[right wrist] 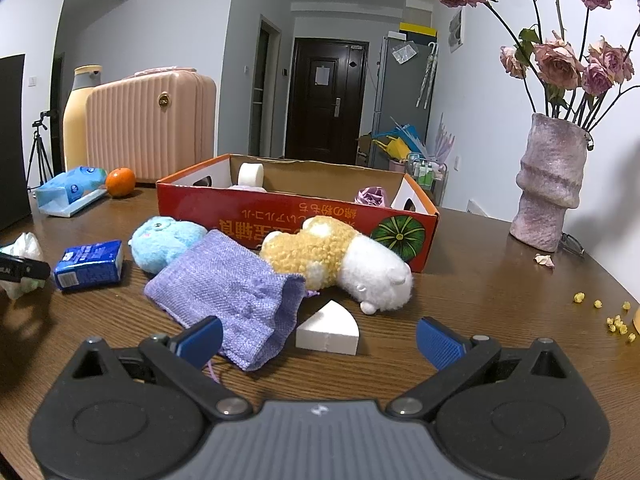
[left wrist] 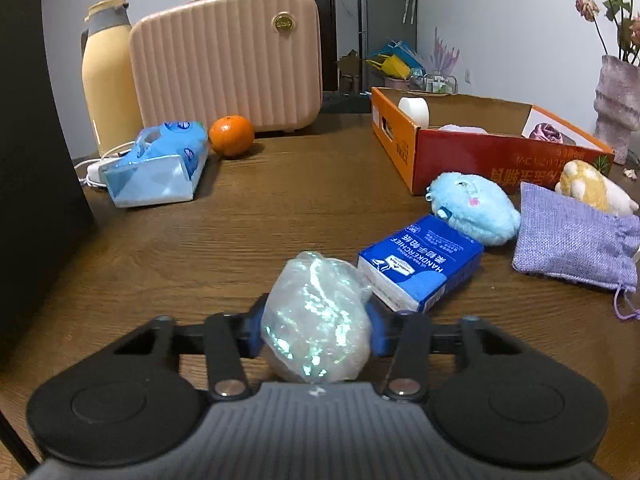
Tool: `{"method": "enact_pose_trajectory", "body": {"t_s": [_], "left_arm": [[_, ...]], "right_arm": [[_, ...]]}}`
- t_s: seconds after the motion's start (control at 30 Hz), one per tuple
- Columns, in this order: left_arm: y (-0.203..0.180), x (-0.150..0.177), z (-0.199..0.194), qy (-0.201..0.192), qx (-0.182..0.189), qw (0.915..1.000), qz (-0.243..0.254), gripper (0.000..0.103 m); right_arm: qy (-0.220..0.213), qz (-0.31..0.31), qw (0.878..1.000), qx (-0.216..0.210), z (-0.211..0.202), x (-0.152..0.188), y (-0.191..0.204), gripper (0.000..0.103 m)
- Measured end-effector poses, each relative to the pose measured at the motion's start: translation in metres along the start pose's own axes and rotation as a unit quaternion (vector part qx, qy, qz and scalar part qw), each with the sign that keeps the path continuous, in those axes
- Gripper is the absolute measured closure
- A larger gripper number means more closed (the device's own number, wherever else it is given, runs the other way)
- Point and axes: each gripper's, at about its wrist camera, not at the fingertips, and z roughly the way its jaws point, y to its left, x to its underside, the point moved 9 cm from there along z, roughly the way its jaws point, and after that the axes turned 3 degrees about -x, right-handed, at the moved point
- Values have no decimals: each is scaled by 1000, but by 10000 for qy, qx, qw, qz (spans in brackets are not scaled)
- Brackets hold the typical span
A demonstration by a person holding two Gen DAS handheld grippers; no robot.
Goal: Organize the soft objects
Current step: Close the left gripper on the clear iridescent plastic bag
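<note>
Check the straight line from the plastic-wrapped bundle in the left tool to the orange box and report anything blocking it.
The handkerchief pack and blue plush lie on the table between the wrapped bundle and the box. Both are low, so lifting over them probably clears.

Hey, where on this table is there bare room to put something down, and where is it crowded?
Bare wood lies between the tissue pack and the red box, and right of the white plush toward the vase. It is crowded in front of the box: blue plush, handkerchief box, purple pouch.
</note>
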Motion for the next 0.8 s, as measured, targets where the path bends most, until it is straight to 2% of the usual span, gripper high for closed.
{"method": "enact_pose_trajectory", "body": {"t_s": [0.17, 0.5, 0.8], "left_arm": [[1, -1, -3, -68, 34, 10000, -53, 61], [13, -9, -12, -299, -182, 9990, -270, 61], [22, -15, -21, -464, -246, 9970, -572, 61]], "right_arm": [[-6, 9, 10000, -4, 0, 0, -1, 0], [-91, -6, 10000, -19, -2, -2, 0, 0], [-268, -137, 9992, -266, 1, -11, 22, 0]]}}
